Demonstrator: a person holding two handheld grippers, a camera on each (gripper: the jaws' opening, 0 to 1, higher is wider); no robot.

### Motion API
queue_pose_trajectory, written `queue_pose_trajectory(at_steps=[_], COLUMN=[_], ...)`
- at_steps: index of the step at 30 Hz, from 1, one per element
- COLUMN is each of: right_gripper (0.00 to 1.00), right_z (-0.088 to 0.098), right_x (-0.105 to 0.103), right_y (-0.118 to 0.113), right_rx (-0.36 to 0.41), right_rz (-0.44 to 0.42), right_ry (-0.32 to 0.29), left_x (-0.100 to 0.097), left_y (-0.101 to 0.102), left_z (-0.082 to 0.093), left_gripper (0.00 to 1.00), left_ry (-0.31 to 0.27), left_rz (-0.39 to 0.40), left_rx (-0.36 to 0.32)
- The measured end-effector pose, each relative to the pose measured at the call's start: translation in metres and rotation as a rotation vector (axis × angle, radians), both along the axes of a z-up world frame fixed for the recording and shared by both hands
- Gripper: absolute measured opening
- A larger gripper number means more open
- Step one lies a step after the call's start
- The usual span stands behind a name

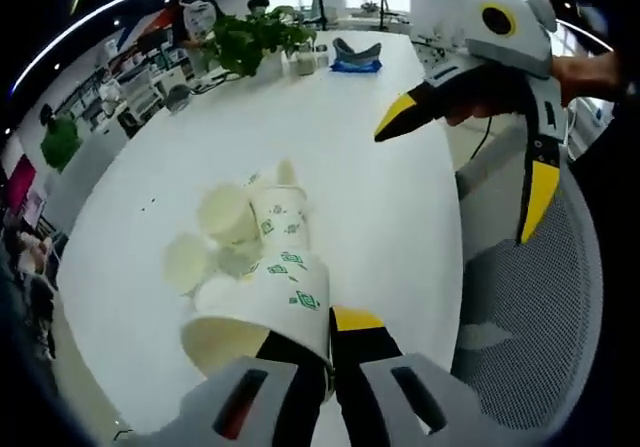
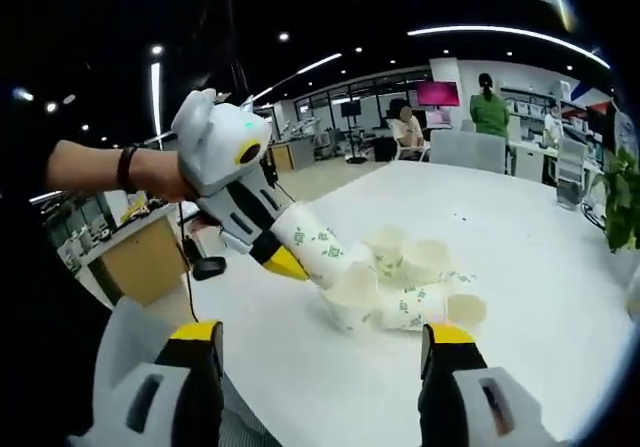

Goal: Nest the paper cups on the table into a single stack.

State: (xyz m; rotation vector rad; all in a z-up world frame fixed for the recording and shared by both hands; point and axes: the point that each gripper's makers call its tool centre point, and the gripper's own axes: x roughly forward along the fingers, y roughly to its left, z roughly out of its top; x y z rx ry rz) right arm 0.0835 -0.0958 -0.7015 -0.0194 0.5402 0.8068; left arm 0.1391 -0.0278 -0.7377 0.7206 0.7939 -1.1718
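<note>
Clearly no legible writing, only green marks printed on the paper cup (image 1: 270, 307) pinched by the left gripper (image 1: 330, 352), right gripper (image 2: 320, 352) fingers spread, other cups (image 2: 405, 287) clustered on the white surface (image 2: 540, 297).

Left hand-held gripper (image 1: 325, 352) clamped shut on a load, right hand-held gripper (image 2: 320, 352) jaws spread wide, raised

Your handheld grippers

You are holding two grey-bodied grippers, left gripper (image 2: 285, 257) and right gripper (image 1: 460, 157), with black, yellow-tipped fingers; you are wearing a dark wristband (image 2: 126, 168).
</note>
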Motion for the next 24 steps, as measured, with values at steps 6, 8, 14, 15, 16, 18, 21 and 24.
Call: queue_pose_trajectory(at_steps=[6, 8, 14, 15, 16, 18, 21, 24], right_gripper=[0.82, 0.82, 0.82, 0.82, 0.82, 0.81, 0.81, 0.81], right_z=[-0.003, -0.004, -0.007, -0.007, -0.007, -0.007, -0.009, -0.011], right_x=[-0.002, -0.002, -0.004, -0.004, -0.004, -0.004, -0.005, -0.005], right_y=[0.000, 0.000, -0.001, -0.001, -0.001, -0.002, -0.003, -0.005], right_rx=[-0.014, -0.018, -0.035, -0.036, -0.034, -0.030, -0.034, -0.041], right_rz=[0.005, 0.007, 0.009, 0.008, 0.007, 0.005, 0.004, 0.009], right_ry=[0.002, 0.004, 0.007, 0.007, 0.008, 0.009, 0.011, 0.011], left_x=[0.014, 0.014, 0.018, 0.015, 0.015, 0.018, 0.022, 0.022], left_y=[0.001, -0.002, -0.004, -0.003, -0.003, -0.004, -0.005, -0.006], left_z=[-0.012, -0.012, -0.021, -0.018, -0.019, -0.023, -0.029, -0.032], left_gripper=[0.00, 0.00, 0.00, 0.00, 0.00, 0.00, 0.00, 0.00], left_ry=[-0.021, -0.015, 0.002, 0.001, 0.001, -0.002, -0.007, -0.013], left_rz=[-0.072, -0.090, -0.143, -0.158, -0.162, -0.184, -0.212, -0.233], left_rx=[0.115, 0.134, 0.214, 0.238, 0.244, 0.269, 0.306, 0.329])
